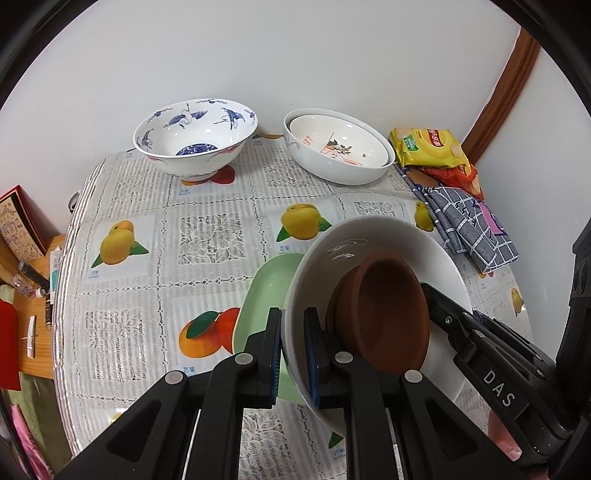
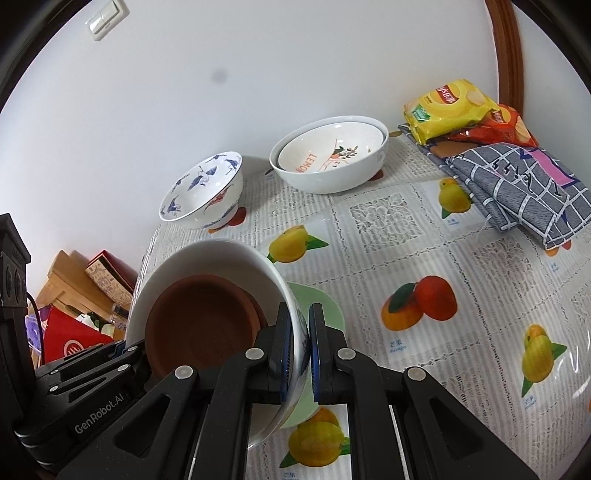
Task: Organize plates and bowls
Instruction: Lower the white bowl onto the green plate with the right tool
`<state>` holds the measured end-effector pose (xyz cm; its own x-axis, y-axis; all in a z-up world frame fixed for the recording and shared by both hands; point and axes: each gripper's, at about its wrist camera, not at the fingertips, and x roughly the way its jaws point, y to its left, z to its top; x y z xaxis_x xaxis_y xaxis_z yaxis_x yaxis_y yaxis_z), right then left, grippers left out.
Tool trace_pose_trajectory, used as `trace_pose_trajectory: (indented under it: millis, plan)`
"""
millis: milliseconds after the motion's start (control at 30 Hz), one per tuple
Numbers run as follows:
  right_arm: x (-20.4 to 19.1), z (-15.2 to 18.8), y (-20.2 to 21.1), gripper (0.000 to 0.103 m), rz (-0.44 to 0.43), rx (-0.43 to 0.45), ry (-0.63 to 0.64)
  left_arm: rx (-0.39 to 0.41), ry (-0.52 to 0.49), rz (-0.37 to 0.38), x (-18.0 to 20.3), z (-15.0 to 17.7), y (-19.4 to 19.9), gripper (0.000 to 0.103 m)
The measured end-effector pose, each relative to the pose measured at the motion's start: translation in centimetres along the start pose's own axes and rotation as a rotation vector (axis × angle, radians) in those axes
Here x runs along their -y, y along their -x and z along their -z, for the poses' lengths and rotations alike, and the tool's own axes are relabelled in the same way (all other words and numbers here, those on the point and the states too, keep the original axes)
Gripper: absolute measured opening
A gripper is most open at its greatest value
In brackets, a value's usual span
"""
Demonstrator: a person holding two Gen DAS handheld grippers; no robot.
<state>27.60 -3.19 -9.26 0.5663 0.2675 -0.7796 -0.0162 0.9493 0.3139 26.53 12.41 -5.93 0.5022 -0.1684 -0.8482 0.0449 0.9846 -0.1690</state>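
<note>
Both grippers (image 1: 292, 347) (image 2: 301, 343) clamp white bowl (image 1: 373, 236) rim; opposite sides | green plate (image 1: 266, 288) beneath

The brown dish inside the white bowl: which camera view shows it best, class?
The right wrist view: the brown dish faces the camera, its whole inside open. In the left wrist view it is seen at a slant, its right edge hidden by the right gripper.

We are in a home, at a dining corner. Our bench (image 2: 424, 236) wears a fruit-printed lace cloth against a plain white wall, with snack bags (image 2: 448, 110), a folded checked towel (image 2: 517, 188) and a wall switch (image 2: 107, 18) nearby.
</note>
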Motion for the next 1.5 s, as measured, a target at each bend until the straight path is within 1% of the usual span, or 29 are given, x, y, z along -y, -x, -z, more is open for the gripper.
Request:
trace_pose_trajectory:
  millis: [467, 1000, 1167, 1500]
  plan:
    - [-0.3, 0.6, -3.1, 0.009, -0.003, -0.045, 0.007, -0.045, 0.036, 0.002, -2.0, 0.2, -2.6, 0.012]
    - [0.5, 1.0, -6.7, 0.009, 0.011, -0.102, 0.008, -0.092, 0.053, -0.001, -2.7, 0.3, -6.5, 0.012]
    - [0.7, 1.0, -7.3, 0.009, 0.014, -0.107, 0.009, -0.068, 0.046, -0.013, -2.7, 0.3, -6.9, 0.012]
    - [0.5, 0.9, -7.4, 0.009, 0.016, -0.104, 0.046, -0.065, 0.058, 0.006, -3.0, 0.2, -7.0, 0.012]
